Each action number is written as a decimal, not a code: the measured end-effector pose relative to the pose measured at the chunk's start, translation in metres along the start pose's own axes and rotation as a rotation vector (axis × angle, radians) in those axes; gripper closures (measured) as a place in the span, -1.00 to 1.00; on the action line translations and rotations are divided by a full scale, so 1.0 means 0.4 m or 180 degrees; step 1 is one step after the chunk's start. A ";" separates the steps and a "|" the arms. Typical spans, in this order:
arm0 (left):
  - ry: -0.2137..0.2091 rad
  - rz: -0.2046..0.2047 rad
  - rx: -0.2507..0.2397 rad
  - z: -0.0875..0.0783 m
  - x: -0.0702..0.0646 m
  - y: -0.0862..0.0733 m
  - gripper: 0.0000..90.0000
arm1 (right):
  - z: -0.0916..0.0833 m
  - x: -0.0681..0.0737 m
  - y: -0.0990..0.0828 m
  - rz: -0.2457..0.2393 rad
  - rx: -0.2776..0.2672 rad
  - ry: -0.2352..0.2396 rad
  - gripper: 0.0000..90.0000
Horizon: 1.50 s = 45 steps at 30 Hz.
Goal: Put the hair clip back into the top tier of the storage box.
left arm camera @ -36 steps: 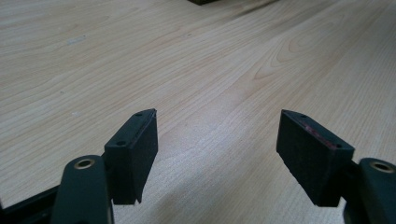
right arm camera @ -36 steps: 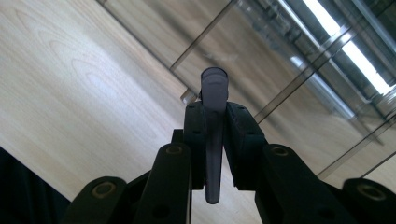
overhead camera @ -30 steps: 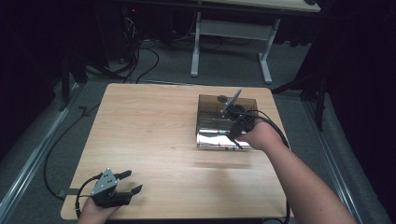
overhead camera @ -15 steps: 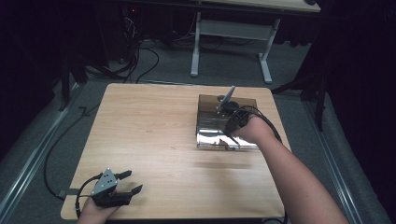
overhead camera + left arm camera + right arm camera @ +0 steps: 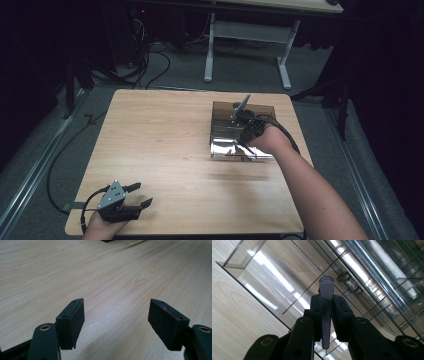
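My right gripper (image 5: pixel 245 121) hovers over a clear, smoke-tinted plastic box (image 5: pixel 223 135) at the table's right side. It is shut on a slender pale grey handle (image 5: pixel 242 106) that sticks up and away from the jaws. In the right gripper view the handle (image 5: pixel 326 286) shows a rounded tip, and both pads (image 5: pixel 315 312) press its sides above the box's see-through dividers (image 5: pixel 294 282). My left gripper (image 5: pixel 144 194) rests at the table's front left corner, open. In the left gripper view its jaws (image 5: pixel 116 312) stand wide apart over bare wood.
The light wooden table (image 5: pixel 160 135) has open room across its left and middle. A shiny reflective strip (image 5: pixel 235 149) lies along the box's near side. Beyond the table are a white desk frame (image 5: pixel 247 35) and floor cables (image 5: pixel 150 55).
The right hand has shifted slightly left and lower over the box, the handle still in its jaws. The left gripper has stayed put.
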<state>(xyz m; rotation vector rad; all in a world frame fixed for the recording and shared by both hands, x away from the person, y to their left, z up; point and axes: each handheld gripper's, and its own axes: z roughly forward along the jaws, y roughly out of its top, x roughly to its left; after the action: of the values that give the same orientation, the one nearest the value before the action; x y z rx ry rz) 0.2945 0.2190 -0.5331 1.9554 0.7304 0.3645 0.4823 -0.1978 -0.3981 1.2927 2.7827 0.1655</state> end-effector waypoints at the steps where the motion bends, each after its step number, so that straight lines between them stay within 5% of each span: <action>1: 0.0000 0.0002 0.0001 0.000 0.000 0.000 -0.34 | 0.006 0.001 -0.004 0.0036 0.0014 0.0003 0.76; 31: -0.0003 -0.0006 0.0001 0.000 -0.001 0.000 -0.34 | 0.056 0.000 -0.002 0.0040 0.0098 0.0026 0.70; 45: -0.0003 0.0010 0.0009 0.000 -0.001 0.000 -0.34 | 0.001 0.002 -0.020 0.0211 0.0053 0.0070 0.63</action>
<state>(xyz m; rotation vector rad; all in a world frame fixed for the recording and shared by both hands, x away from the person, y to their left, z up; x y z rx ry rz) 0.2945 0.2187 -0.5330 1.9595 0.7278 0.3647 0.4756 -0.2023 -0.3996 1.3963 2.7668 0.1617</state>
